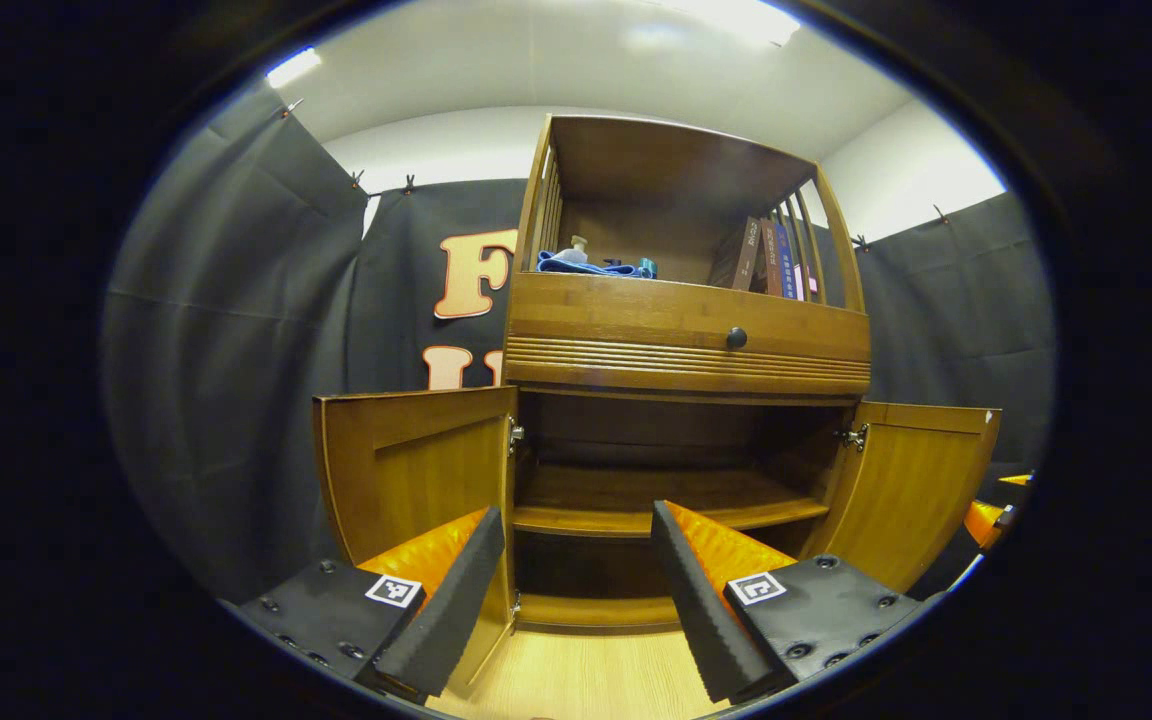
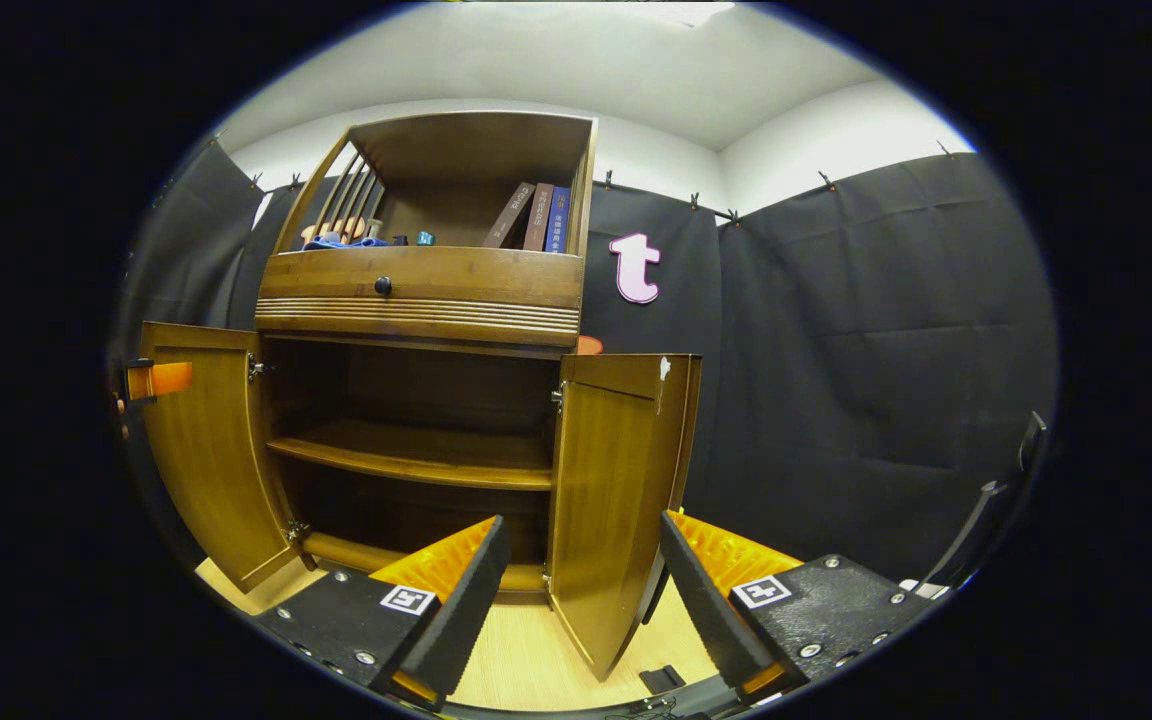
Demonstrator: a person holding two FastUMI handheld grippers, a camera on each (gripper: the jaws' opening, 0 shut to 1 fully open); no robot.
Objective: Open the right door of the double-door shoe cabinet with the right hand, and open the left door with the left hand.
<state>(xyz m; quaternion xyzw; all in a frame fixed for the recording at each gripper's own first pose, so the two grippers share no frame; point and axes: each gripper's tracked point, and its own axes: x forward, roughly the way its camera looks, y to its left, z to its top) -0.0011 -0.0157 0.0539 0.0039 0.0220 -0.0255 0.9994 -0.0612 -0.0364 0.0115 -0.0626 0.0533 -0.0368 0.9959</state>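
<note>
Both doors of the shoe cabinet (image 1: 686,340) stand swung out: left door (image 1: 416,475), right door (image 2: 616,490). Left tongs (image 1: 576,600) and right tongs (image 2: 576,600) gape wide, holding nothing, in front of the cabinet. Task looks complete; next move is likely just backing away.

Books (image 1: 771,258) leaning on top shelf, blue cloth (image 1: 586,266), small bottle (image 1: 576,249)
</note>
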